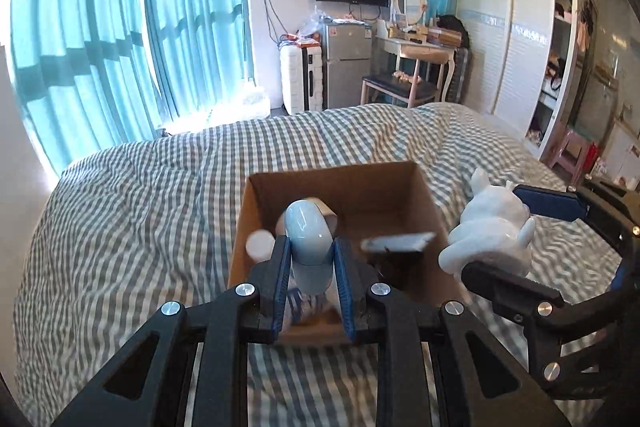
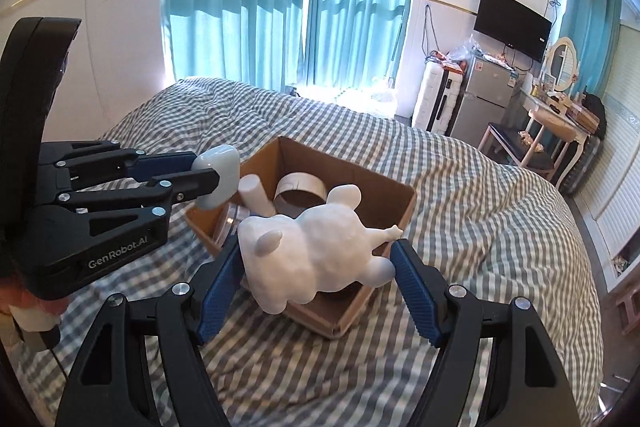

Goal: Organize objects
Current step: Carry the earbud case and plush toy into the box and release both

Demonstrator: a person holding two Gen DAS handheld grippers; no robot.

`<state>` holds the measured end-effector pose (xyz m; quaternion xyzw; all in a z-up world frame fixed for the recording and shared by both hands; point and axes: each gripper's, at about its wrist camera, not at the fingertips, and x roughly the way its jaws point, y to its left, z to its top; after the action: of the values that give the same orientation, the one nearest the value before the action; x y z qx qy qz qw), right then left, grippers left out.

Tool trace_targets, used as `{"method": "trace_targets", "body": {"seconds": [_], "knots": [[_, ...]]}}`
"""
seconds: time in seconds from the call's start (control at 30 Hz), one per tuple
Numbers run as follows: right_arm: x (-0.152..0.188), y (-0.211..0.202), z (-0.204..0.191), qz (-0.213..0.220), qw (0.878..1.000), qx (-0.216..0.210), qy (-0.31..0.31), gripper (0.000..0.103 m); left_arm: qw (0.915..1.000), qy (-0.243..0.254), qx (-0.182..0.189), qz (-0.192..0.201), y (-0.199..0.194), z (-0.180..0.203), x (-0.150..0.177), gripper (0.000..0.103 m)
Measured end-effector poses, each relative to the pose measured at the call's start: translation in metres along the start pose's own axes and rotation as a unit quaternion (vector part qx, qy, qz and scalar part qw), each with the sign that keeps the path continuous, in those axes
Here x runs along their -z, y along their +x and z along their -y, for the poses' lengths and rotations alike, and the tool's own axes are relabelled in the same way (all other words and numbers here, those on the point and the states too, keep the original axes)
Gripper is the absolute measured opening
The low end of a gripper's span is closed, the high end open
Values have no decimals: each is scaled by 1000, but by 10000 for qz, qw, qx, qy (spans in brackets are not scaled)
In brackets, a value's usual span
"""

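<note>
An open cardboard box [image 1: 360,183] [image 2: 404,203] sits on the checked bed. My left gripper [image 1: 310,263] [image 2: 208,179] is shut on a pale blue rounded case [image 1: 308,231] [image 2: 218,171] and holds it over the box's near-left edge. My right gripper [image 2: 316,267] [image 1: 516,227] is shut on a white animal figurine [image 2: 312,251] [image 1: 488,231] and holds it above the box's near-right edge. Inside the box are a white cylinder [image 2: 256,195] [image 1: 260,243], a cardboard tape ring [image 2: 300,187] and a dark flat object [image 1: 396,243].
The grey-and-white checked bedcover [image 1: 160,227] [image 2: 480,227] spreads all around the box. Teal curtains [image 1: 100,27] hang behind the bed. A white suitcase [image 1: 300,79], a small fridge [image 1: 346,63], a dressing table [image 1: 420,47] and a wardrobe [image 1: 520,39] stand beyond the bed's far end.
</note>
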<state>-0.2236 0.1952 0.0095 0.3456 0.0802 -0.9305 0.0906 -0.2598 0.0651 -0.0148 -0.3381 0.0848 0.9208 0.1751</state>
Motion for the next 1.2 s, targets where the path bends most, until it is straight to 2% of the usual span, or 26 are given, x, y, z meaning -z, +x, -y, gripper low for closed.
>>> {"method": "trace_targets", "body": {"seconds": [0.13,0.43,0.63,0.73,0.8,0.9,1.0,1.07,1.13,1.2], "knots": [[-13,38,11,-205,9998,-18,38,73,9998,35,-6,-184,37,-8,-13,22],[-26,108,15,-458,9984,-21,-321,73,9991,-36,70,-425,91,-22,-14,22],[-21,123,24,-415,9981,-463,8,74,9987,1,168,-472,106,-25,-8,22],[-21,121,26,-401,9982,-445,54,75,9982,-55,242,-541,108,-24,-7,22],[-23,115,28,-287,9990,-338,85,81,9983,-65,265,-506,104,-23,-8,22],[-30,99,29,-147,9992,-302,206,84,9987,-27,306,-416,91,-20,-17,24],[-37,81,32,-28,9993,-229,287,85,9991,49,261,-322,72,-19,-27,31],[-42,67,35,59,9995,-117,303,85,9995,82,186,-221,60,-18,-32,47],[-45,51,36,159,9994,-26,304,85,9999,69,110,-81,44,-18,-37,57],[-49,35,35,275,9990,123,321,87,10000,5,87,30,27,-20,-43,61]]}}
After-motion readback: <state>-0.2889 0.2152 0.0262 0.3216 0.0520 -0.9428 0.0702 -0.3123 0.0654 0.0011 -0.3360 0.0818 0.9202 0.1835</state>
